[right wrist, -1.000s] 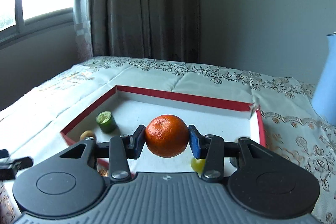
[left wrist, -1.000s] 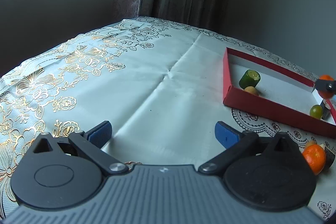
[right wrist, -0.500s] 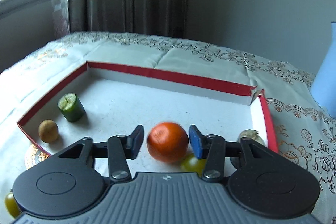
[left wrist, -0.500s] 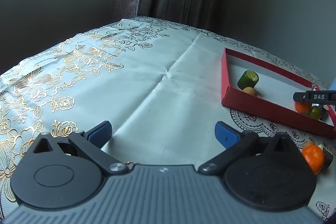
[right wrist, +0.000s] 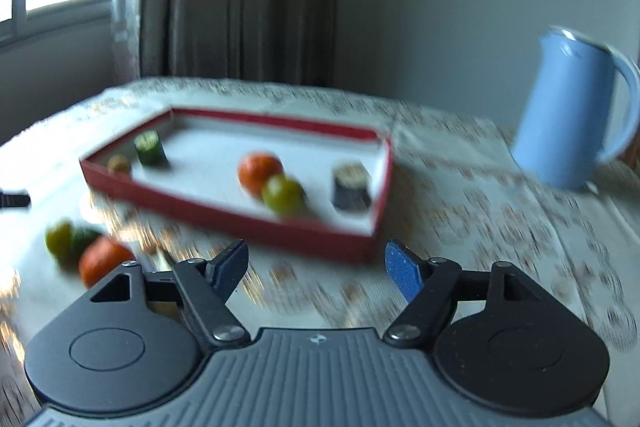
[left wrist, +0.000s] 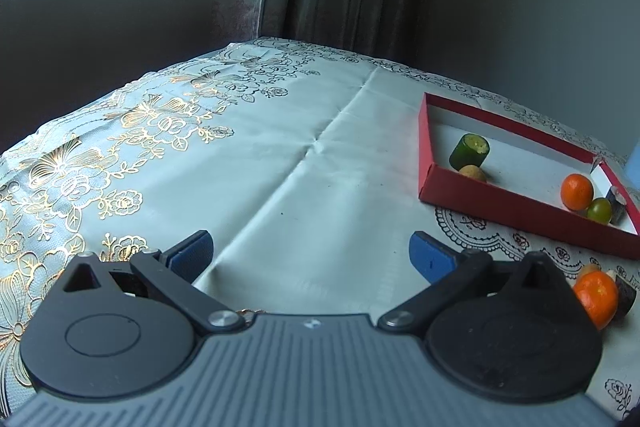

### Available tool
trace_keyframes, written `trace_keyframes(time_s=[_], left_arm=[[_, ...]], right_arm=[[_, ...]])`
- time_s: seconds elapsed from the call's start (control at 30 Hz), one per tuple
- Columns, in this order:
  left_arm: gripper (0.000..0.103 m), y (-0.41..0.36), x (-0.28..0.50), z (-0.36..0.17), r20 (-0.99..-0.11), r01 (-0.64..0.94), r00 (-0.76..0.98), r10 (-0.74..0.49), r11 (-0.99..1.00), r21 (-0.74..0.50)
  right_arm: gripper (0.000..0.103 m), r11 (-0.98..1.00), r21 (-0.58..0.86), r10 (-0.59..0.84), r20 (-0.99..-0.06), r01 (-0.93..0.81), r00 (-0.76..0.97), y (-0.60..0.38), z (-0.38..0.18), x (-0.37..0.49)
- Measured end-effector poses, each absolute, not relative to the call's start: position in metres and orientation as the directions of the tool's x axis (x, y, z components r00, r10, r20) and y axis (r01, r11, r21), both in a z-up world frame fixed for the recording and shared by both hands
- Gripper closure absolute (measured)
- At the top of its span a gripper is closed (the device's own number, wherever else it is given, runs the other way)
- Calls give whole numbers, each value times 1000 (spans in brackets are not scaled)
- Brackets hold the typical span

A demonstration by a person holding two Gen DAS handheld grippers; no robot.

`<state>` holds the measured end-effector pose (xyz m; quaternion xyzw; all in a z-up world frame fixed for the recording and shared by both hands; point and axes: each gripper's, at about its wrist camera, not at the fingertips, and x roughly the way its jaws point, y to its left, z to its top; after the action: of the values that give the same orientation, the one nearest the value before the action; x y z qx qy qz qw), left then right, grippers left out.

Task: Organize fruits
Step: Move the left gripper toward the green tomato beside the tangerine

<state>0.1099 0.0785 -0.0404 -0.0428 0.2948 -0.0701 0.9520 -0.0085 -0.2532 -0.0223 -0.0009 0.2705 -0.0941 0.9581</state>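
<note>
A: Left wrist view first. Left gripper (left wrist: 310, 253) hangs over the tablecloth (left wrist: 280, 163), jaws spread wide, nothing between the blue pads.

B: And the fruit from there?

A: Red tray (left wrist: 500, 197) at right, white floor. At its near-left corner a green cucumber stub (left wrist: 469, 151) with a small tan fruit (left wrist: 473, 172) touching it in front. Toward the right end, an orange tangerine (left wrist: 576, 191) against a green round fruit (left wrist: 599, 210), and a dark roll-like piece (left wrist: 618, 205) by the end wall. Outside the tray, at the right edge, a second tangerine (left wrist: 596, 297) sits on the cloth, with a dark piece (left wrist: 626, 293) right of it.

B: Right wrist view?

A: Blurred by motion. Right gripper (right wrist: 316, 267) empty, jaws well apart and just been opening; they stand over cloth, near side of the tray (right wrist: 224, 215). The tangerine (right wrist: 259, 173) lies on the tray floor, touching the green fruit (right wrist: 283, 194); the dark roll (right wrist: 352, 187) stands at the right end, cucumber stub (right wrist: 149, 147) and tan fruit (right wrist: 119, 164) at the left.

B: Loose items?

A: Left of the gripper, on the cloth: another tangerine (right wrist: 102, 261), a green fruit (right wrist: 59, 238), something dark green between them, too smeared to name. Blue pitcher (right wrist: 576, 107) stands well right of the tray.
</note>
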Motion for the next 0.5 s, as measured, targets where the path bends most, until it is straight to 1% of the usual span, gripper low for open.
trace_keyframes(time_s=[0.13,0.17,0.2,0.27,0.33,0.37,0.4,0.43,0.47,0.5], left_arm=[[0,76,107,-40,-549,145,816,-182,983,-110],[0,75,105,-39,-544,155,817,-188,982,-108],[0,74,104,-39,-536,167,821,-198,980,-105],[0,71,98,-37,-511,191,833,-213,977,-95],[4,67,92,-34,-485,218,845,-226,973,-73],[14,64,89,-33,-479,233,847,-232,971,-57],[27,60,87,-33,-481,253,843,-242,967,-43],[31,56,84,-34,-489,267,837,-245,963,-25],[44,51,83,-36,-500,279,832,-241,960,1],[62,47,81,-37,-510,289,828,-234,957,29]], right_arm=[[28,975,13,-175,-574,223,800,-269,-43,-15],[26,974,28,-171,-566,226,806,-271,-42,-16],[18,974,39,-161,-569,222,807,-272,-42,-15],[18,974,46,-150,-607,223,780,-274,-46,-10],[17,972,57,-146,-617,229,774,-276,-47,-9],[17,971,64,-142,-616,229,775,-277,-47,-10],[17,971,72,-138,-614,229,777,-278,-47,-11],[17,970,79,-134,-613,229,779,-279,-47,-11],[17,970,84,-131,-611,228,780,-280,-47,-11],[17,970,88,-128,-611,228,781,-280,-47,-11]])
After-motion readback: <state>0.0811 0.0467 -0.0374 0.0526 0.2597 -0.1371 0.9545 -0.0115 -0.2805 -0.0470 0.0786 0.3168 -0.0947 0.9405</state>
